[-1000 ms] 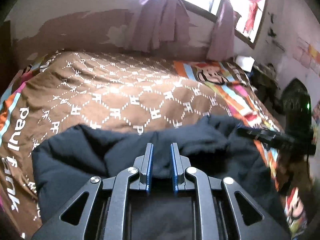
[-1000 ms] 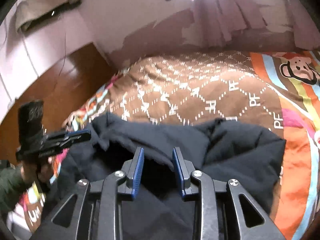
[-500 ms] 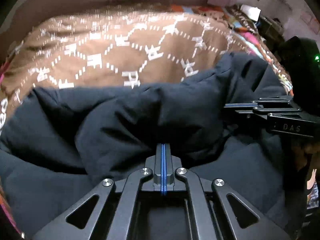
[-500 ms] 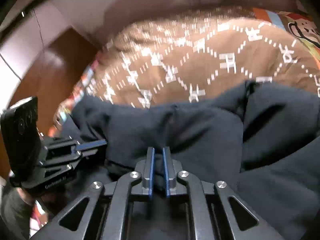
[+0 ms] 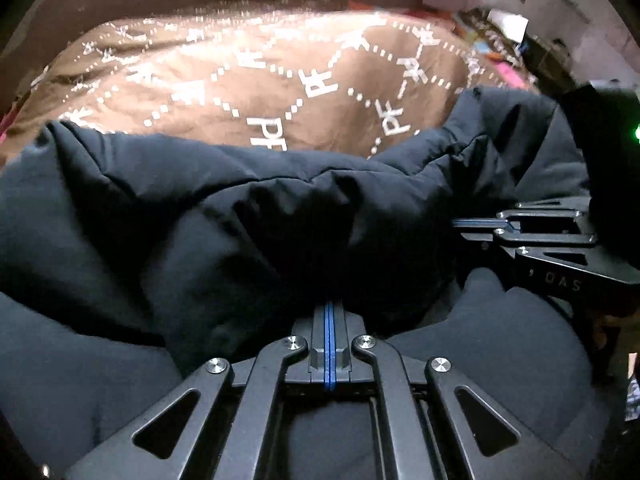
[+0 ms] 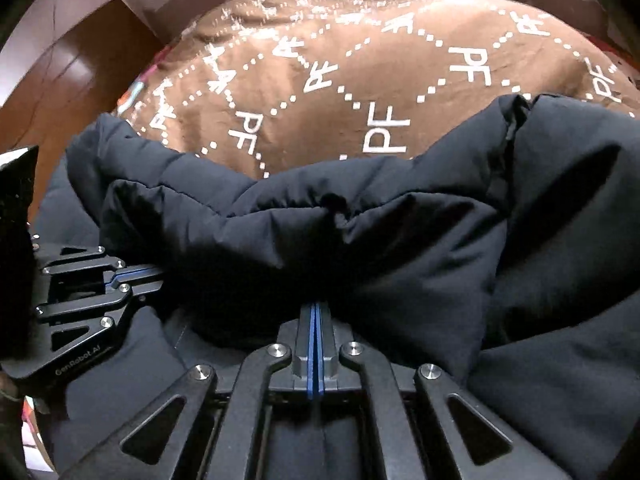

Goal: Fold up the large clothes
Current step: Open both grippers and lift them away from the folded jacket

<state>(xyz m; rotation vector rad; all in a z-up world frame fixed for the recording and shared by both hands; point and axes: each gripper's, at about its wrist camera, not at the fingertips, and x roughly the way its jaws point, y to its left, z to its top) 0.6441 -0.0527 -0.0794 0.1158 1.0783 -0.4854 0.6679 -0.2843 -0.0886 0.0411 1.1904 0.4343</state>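
Note:
A dark navy padded jacket (image 5: 224, 216) lies bunched on the near part of the bed, and the right wrist view shows its thick rolled fold (image 6: 404, 240). My left gripper (image 5: 329, 305) is shut, its blue pads pressed together with their tips buried in the near edge of that fold. My right gripper (image 6: 315, 305) is shut the same way on the fold, further to the right. Each gripper shows in the other's view, the right gripper (image 5: 458, 222) and the left gripper (image 6: 160, 273), both pinching the jacket's near edge side by side.
A brown bedspread (image 5: 260, 80) with white "PF" lettering covers the bed beyond the jacket (image 6: 360, 60). A wooden panel (image 6: 60, 72) stands at the bed's left side. Cluttered things (image 5: 508, 28) sit by the wall at the far right.
Both grippers came down onto the jacket and tipped further downward. Their jaws, open around the jacket's edge a second ago, have shut on it. The window has left the view.

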